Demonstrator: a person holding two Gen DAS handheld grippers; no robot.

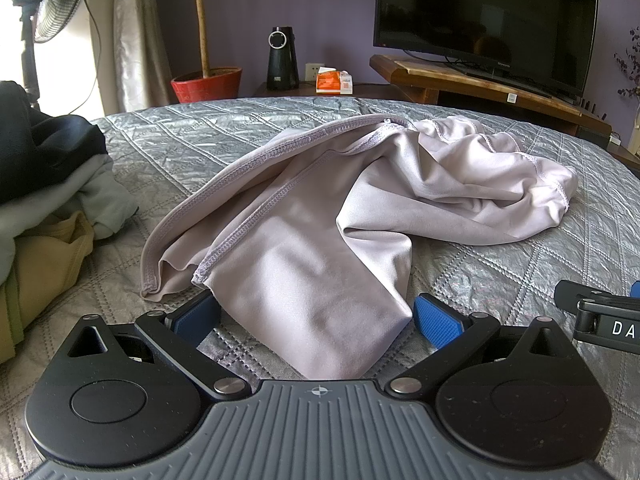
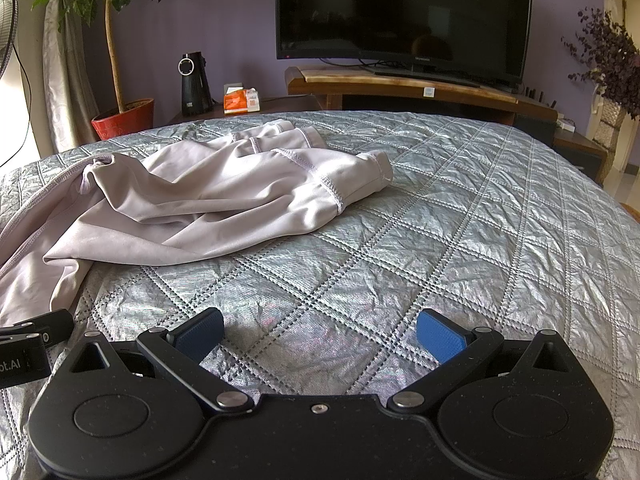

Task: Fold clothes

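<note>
- 1 pale lilac garment [image 1: 304, 216] lies crumpled on the silver quilted bedspread [image 1: 500, 276], with stitched hems and seams showing; in the left wrist view it runs from 6 o'clock up toward 1 o'clock.
- The left gripper [image 1: 316, 320] has its 2 blue-padded fingers spread wide, and a flap of the garment lies between them; the pads are not pressed onto the cloth.
- The right gripper [image 2: 322, 334] also has its 2 blue pads wide apart, with only bare bedspread between them; it holds nothing.
- In the right wrist view the garment [image 2: 208, 196] sits from 9 o'clock to 11 o'clock, well apart from that gripper's pads.
- Each view catches a piece of the other gripper: at 3 o'clock in the left view, at 9 o'clock in the right view.
- 1 pile of other clothes [image 1: 44, 184] sits at 9 o'clock in the left view, with 3 layers I can count: dark on top, grey in the middle, tan below.
- Beyond the bed: 1 dark television [image 2: 404, 16] on 1 wooden stand [image 2: 400, 84] at 12 o'clock to 1 o'clock.
- 1 potted tree in 1 red pot [image 2: 124, 120] at 10 o'clock, 1 black cone-shaped device [image 2: 195, 84], and 1 orange box [image 2: 240, 101] beside it.
- 1 standing fan [image 1: 56, 0] at 10 o'clock in the left view; 1 bunch of dark dried foliage [image 2: 608, 60] at 2 o'clock in the right view.
</note>
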